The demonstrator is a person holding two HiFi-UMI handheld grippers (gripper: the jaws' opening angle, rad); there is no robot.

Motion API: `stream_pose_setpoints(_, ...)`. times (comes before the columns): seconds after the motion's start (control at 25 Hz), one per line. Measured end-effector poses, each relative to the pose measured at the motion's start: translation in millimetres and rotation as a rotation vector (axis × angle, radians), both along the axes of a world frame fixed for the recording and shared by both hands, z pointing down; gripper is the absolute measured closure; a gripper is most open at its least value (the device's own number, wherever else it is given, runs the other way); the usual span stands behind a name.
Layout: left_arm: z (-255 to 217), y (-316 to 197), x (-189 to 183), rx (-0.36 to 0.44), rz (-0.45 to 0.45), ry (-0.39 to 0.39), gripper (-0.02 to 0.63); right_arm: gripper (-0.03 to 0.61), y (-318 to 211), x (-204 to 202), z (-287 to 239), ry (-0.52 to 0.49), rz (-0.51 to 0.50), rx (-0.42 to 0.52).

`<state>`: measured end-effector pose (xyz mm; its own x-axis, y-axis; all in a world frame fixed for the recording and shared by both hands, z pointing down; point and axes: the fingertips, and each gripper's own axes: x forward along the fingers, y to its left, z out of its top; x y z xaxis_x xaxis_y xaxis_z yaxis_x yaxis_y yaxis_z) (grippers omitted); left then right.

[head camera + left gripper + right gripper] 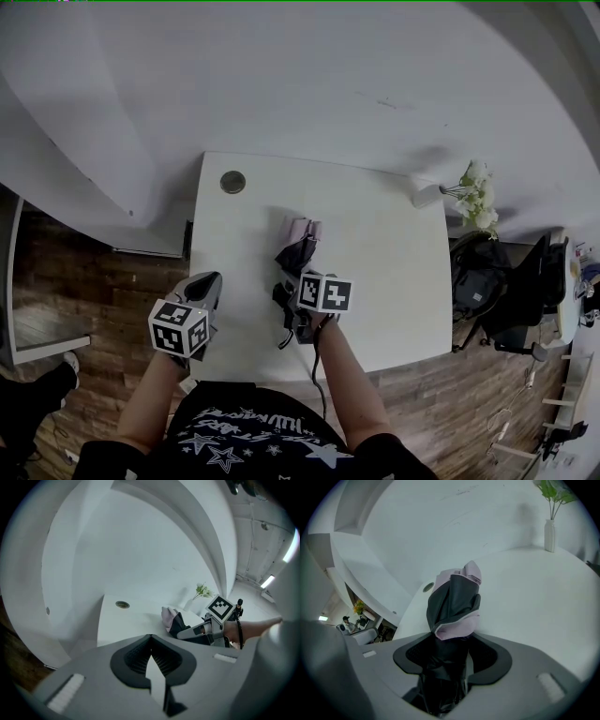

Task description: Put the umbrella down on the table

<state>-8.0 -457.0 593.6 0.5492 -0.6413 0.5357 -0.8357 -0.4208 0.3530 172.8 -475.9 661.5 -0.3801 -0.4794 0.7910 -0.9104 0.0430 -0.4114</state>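
umbrella (454,606), folded, is clamped between the fingers of the right gripper (452,641), slanting down over the white bench (394,281); laying it flat and releasing remain. left gripper (151,637) fingers are closed on nothing.

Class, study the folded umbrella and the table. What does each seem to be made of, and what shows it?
Umbrella: thin synthetic fabric, probably nylon or polyester, black and pale pink; soft creased folds, slight sheen.
Table: smooth matt white top, perhaps laminate or painted board; even, no grain visible.
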Motion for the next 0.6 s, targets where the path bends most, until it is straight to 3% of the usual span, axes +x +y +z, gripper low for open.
stream_pose_setpoints(0.36, -0.3, -2.0, 1.9, 0.003, 0.004, 0.009, 0.611, 0.319, -1.3, -2.6, -1.1, 0.160, 0.009, 0.017)
stream_pose_setpoints(0.6, -5.9, 9.2, 3.9, 0.008, 0.012, 0.009, 0.611, 0.305, -2.3, -3.3, -0.8, 0.153, 0.012, 0.024)
